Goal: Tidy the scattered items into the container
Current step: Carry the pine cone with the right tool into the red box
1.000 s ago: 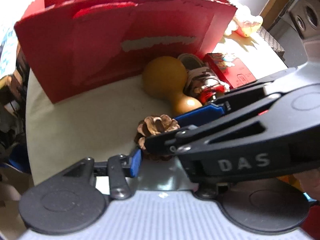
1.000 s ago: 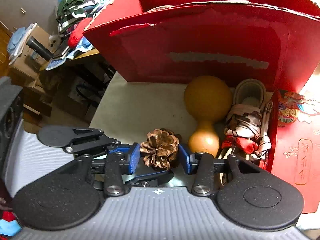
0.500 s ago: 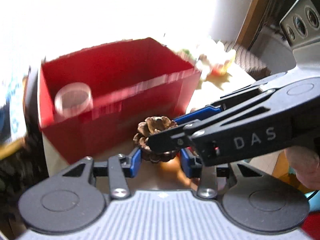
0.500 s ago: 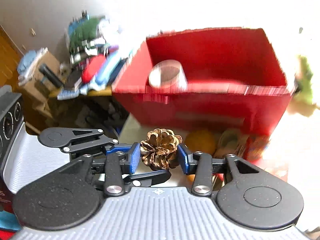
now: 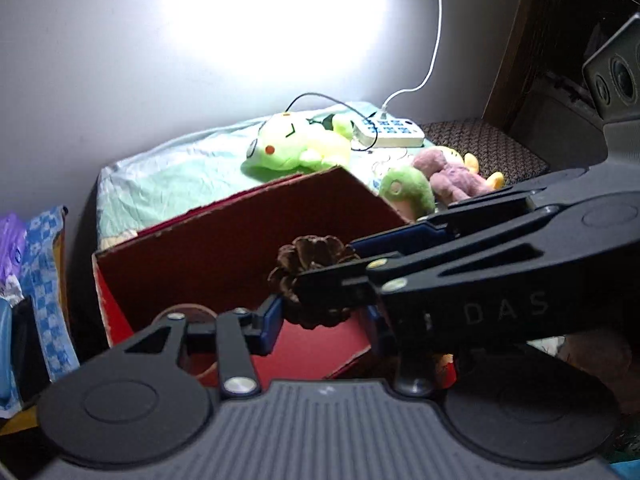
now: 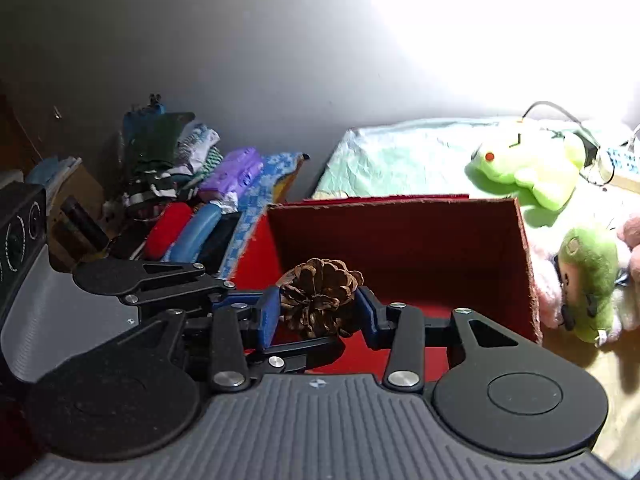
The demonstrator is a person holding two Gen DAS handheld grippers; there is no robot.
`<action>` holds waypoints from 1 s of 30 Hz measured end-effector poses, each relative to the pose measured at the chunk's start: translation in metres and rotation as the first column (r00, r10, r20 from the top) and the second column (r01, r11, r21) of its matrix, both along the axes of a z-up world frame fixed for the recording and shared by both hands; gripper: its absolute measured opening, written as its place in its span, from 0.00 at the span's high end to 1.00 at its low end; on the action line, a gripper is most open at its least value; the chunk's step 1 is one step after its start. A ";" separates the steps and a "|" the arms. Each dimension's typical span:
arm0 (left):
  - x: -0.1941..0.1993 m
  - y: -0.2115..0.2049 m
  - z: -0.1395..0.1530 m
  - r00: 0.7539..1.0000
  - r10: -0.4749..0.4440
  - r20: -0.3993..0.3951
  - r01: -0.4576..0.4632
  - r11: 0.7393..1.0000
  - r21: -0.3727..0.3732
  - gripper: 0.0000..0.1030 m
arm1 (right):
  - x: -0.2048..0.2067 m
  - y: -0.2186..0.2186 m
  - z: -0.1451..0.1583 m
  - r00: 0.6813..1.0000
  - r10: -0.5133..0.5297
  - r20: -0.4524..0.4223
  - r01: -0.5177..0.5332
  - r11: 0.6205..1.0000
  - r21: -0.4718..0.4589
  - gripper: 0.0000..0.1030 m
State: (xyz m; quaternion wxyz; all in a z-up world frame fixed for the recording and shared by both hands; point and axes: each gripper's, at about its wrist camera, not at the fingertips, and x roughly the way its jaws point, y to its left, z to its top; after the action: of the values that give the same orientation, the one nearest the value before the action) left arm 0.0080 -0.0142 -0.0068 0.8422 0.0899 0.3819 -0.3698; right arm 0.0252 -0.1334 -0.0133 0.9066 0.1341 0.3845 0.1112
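Observation:
A brown pine cone (image 5: 312,264) (image 6: 318,296) hangs over the open top of the red cardboard box (image 5: 224,248) (image 6: 400,236). My left gripper (image 5: 322,320) is shut on it, its blue pads at the cone's lower sides. My right gripper (image 6: 318,312) is shut on the same cone from left and right. In the left wrist view the right gripper's black body crosses in from the right and hides the left gripper's right pad. In the right wrist view the left gripper's fingers (image 6: 296,350) reach in from the left, under the cone.
Green plush toys (image 5: 300,148) (image 6: 588,280), a pink one (image 5: 456,176) and a power strip (image 5: 392,130) with cables lie on the pale cloth behind the box. Folded clothes (image 6: 192,184) are piled left of the box. Dark furniture (image 5: 560,40) stands at the right.
Both grippers have risen together with the pine cone, from the table in front of the box to above its rim. The gourd and the other table items have dropped out of view.

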 end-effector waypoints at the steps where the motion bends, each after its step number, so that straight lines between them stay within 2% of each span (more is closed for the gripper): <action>1: 0.009 -0.003 -0.008 0.999 0.009 -0.032 -0.008 1.000 0.010 0.60 | 0.010 -0.002 -0.006 1.000 0.005 -0.029 -0.005 1.000 0.002 0.57; 5: 0.029 -0.009 -0.039 0.985 0.067 -0.162 -0.058 0.997 0.055 0.60 | 0.048 -0.005 -0.035 0.985 0.050 -0.165 -0.046 0.999 0.030 0.57; 8: 0.039 -0.009 -0.056 0.962 0.122 -0.243 -0.095 0.988 0.121 0.59 | 0.071 -0.003 -0.055 0.957 0.106 -0.268 -0.090 0.993 0.073 0.58; 12: 0.052 -0.004 -0.076 0.922 0.191 -0.338 -0.124 0.970 0.211 0.58 | 0.091 0.007 -0.077 0.902 0.182 -0.392 -0.143 0.981 0.128 0.58; 14: 0.060 0.003 -0.084 0.885 0.228 -0.405 -0.150 0.965 0.215 0.53 | 0.098 0.013 -0.086 0.876 0.210 -0.435 -0.155 0.975 0.160 0.57; 15: 0.064 0.007 -0.086 0.874 0.253 -0.414 -0.169 0.959 0.228 0.60 | 0.103 0.015 -0.089 0.864 0.225 -0.450 -0.159 0.971 0.181 0.58; 17: 0.069 0.012 -0.093 0.861 0.290 -0.417 -0.188 0.945 0.268 0.59 | 0.113 0.020 -0.097 0.837 0.253 -0.485 -0.160 0.961 0.225 0.58; 19: 0.070 0.011 -0.097 0.858 0.301 -0.417 -0.183 0.936 0.300 0.59 | 0.120 0.026 -0.104 0.820 0.270 -0.504 -0.172 0.957 0.233 0.58; 23: 0.071 0.006 -0.105 0.855 0.332 -0.398 -0.192 0.916 0.353 0.57 | 0.132 0.031 -0.110 0.817 0.271 -0.509 -0.167 0.956 0.241 0.58; 26: 0.075 0.008 -0.105 0.840 0.350 -0.415 -0.209 0.914 0.348 0.57 | 0.136 0.029 -0.115 0.830 0.252 -0.498 -0.143 0.959 0.246 0.59; 28: 0.076 0.011 -0.105 0.833 0.357 -0.423 -0.220 0.915 0.338 0.52 | 0.139 0.030 -0.118 0.837 0.250 -0.488 -0.144 0.959 0.245 0.61; 30: 0.074 0.011 -0.106 0.832 0.362 -0.419 -0.220 0.911 0.350 0.52 | 0.140 0.031 -0.120 0.829 0.264 -0.493 -0.157 0.956 0.247 0.59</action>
State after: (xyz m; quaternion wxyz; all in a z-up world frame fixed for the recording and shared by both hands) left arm 0.0818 -0.0035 -0.1126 0.7471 0.0577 0.6353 -0.1870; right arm 0.1652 -0.1022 -0.1333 0.7326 0.2043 0.6151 0.2076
